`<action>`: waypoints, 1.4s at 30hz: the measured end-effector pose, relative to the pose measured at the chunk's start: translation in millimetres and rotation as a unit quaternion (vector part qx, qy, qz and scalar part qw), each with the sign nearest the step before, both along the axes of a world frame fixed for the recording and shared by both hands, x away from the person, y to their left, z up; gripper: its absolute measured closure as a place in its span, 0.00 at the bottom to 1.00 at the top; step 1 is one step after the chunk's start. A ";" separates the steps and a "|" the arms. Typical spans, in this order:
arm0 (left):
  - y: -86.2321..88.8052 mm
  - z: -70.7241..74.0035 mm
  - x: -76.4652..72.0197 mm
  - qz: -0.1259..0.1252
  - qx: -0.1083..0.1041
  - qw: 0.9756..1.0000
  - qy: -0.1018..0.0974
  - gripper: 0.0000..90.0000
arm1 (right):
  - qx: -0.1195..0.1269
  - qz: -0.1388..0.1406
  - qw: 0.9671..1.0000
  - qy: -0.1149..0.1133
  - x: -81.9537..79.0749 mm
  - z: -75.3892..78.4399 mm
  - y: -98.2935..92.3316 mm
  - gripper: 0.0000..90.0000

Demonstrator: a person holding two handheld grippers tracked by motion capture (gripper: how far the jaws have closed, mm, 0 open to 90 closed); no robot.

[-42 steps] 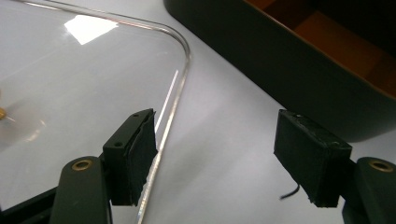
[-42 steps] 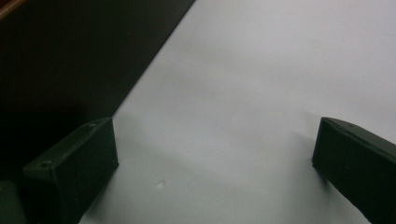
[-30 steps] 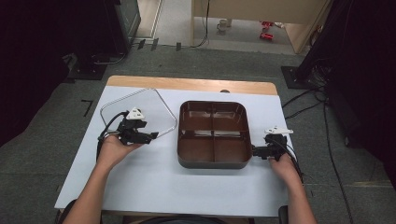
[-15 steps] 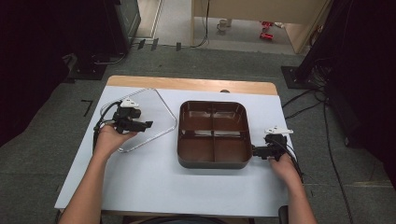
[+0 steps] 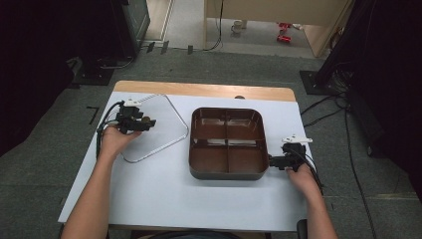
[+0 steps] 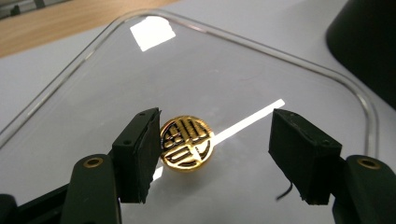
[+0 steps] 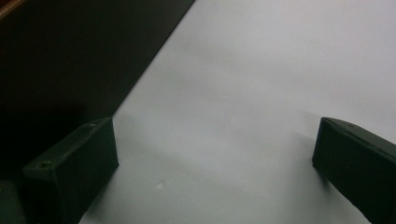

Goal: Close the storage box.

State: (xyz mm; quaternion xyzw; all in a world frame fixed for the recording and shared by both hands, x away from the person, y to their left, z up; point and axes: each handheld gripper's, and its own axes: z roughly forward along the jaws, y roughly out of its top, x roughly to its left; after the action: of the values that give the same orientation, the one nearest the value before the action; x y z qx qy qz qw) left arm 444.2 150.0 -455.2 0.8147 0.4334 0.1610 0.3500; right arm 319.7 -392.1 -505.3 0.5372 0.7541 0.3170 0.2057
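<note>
1. In the high view your left gripper point(image 5: 137, 122) hides the middle of the lid point(image 5: 169, 124), so the knob is not seen there; only the lid's clear rim shows on the white table point(image 5: 149, 194).
2. In the left gripper view the lid point(image 6: 261, 70) is cut off at the bottom and left edges, and the dark shape in the top right corner is too cropped to name with certainty.
3. In that same view the gold knob point(image 6: 187, 142) stands between the jaws of your left gripper point(image 6: 212, 149). One jaw is touching it or just beside it; the other is well apart, so the knob is not gripped. The jaws stand half wide and have just been closing.
4. Your right gripper point(image 5: 274, 160) rests just beside the right wall of the brown tray point(image 5: 226, 172). In the right gripper view its jaws point(image 7: 215, 158) are wide with only bare table between them, and the dark wall at top left is cut off; you cannot tell from it whether the jaw touches the tray.
5. Compared with a second ago, your left hand point(image 5: 117, 139) has moved to the left and slightly away from you, and the lid now lies farther from the tray.
6. Your right hand point(image 5: 301, 174) is in the same place as before.
</note>
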 end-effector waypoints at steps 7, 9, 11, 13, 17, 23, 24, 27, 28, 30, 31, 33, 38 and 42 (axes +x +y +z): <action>1.0 -14.0 5.1 0.007 0.016 1.000 0.012 0.47 | 0.000 0.000 1.000 0.000 0.0 0.0 0.0 0.00; 2.8 -17.0 7.1 0.015 0.020 1.000 0.012 0.52 | 0.000 0.000 1.000 0.000 0.0 0.0 0.0 0.00; 3.9 -17.6 7.6 0.020 0.023 1.000 0.008 0.56 | 0.000 0.000 1.000 0.000 0.0 0.0 0.0 0.00; 6.4 -18.5 8.7 0.017 0.011 1.000 0.010 0.60 | 0.000 0.000 1.000 0.000 0.0 0.0 0.0 0.00; 6.1 -18.0 8.9 0.011 0.012 1.000 0.010 0.66 | 0.000 0.000 1.000 0.000 0.0 0.0 0.0 0.00; 6.8 -16.2 9.7 0.013 0.013 1.000 0.014 0.66 | 0.000 0.000 1.000 0.000 0.0 0.0 0.0 0.00; 6.9 -15.5 9.4 0.014 0.016 1.000 0.014 0.66 | 0.000 0.000 1.000 0.000 0.0 0.0 0.0 0.00; 8.6 -10.3 8.0 0.015 0.014 1.000 0.011 0.66 | 0.000 0.000 1.000 0.000 0.0 0.0 0.0 0.00; 8.6 -10.3 8.0 0.015 0.014 1.000 0.011 0.66 | 0.000 0.000 1.000 0.000 0.0 0.0 0.0 0.00; 10.1 -2.4 5.8 0.013 0.005 1.000 0.010 0.66 | 0.000 0.000 1.000 0.000 0.1 0.0 0.0 0.00; 10.6 1.2 4.9 0.012 0.004 1.000 0.008 0.66 | 0.000 0.000 1.000 0.000 0.0 0.0 0.0 0.00; 11.0 4.8 3.9 0.011 0.005 1.000 0.007 0.66 | 0.000 0.000 1.000 0.000 0.0 0.0 0.0 0.00; 15.2 20.7 -2.5 0.008 0.001 1.000 0.008 0.66 | 0.000 0.000 1.000 0.000 0.0 0.0 0.0 0.00; 19.7 34.9 -8.4 0.012 -0.009 1.000 0.002 0.66 | 0.000 0.000 1.000 0.000 0.0 0.0 0.0 0.00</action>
State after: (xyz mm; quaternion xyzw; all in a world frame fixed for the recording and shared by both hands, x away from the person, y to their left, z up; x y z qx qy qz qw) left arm 435.8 169.7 -420.4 0.8066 0.4453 0.1595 0.3544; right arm 319.7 -392.1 -505.3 0.5370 0.7541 0.3171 0.2060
